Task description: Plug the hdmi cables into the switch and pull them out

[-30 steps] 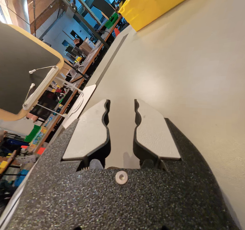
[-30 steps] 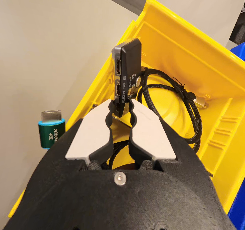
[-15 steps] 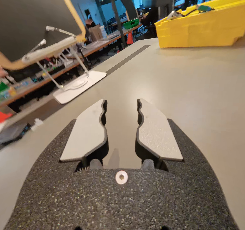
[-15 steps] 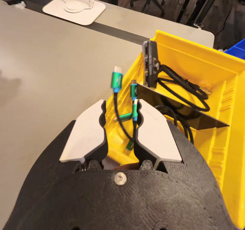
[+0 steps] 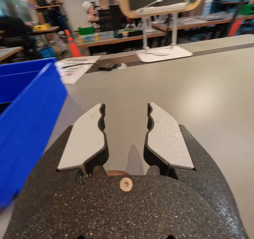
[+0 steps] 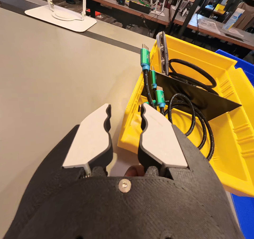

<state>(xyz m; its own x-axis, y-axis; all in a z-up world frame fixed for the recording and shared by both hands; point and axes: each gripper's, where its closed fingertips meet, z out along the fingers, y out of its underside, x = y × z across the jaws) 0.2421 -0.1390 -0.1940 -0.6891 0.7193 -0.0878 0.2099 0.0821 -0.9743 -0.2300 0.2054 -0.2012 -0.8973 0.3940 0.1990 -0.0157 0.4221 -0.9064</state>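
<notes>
In the right wrist view a yellow bin (image 6: 226, 142) holds the grey-black HDMI switch (image 6: 163, 54), standing upright against its left wall behind a black divider (image 6: 192, 94). Several green-headed HDMI plugs (image 6: 145, 57) on black braided cables (image 6: 203, 129) stick up in the near compartment. My right gripper (image 6: 125, 107) is open and empty, pulled back in front of the bin's near left corner. My left gripper (image 5: 126, 105) is open and empty above bare grey table; no cable or switch shows in its view.
A blue bin (image 5: 24, 108) stands close on the left of my left gripper; another blue bin edge (image 6: 246, 211) lies right of the yellow bin. A white stand base (image 5: 163, 54) sits at the table's far edge (image 6: 61, 17). Workbenches stand beyond.
My right gripper let go of the switch, opened and drew back from the bin. My left gripper swung round from facing the yellow bin to level, now beside the blue bin.
</notes>
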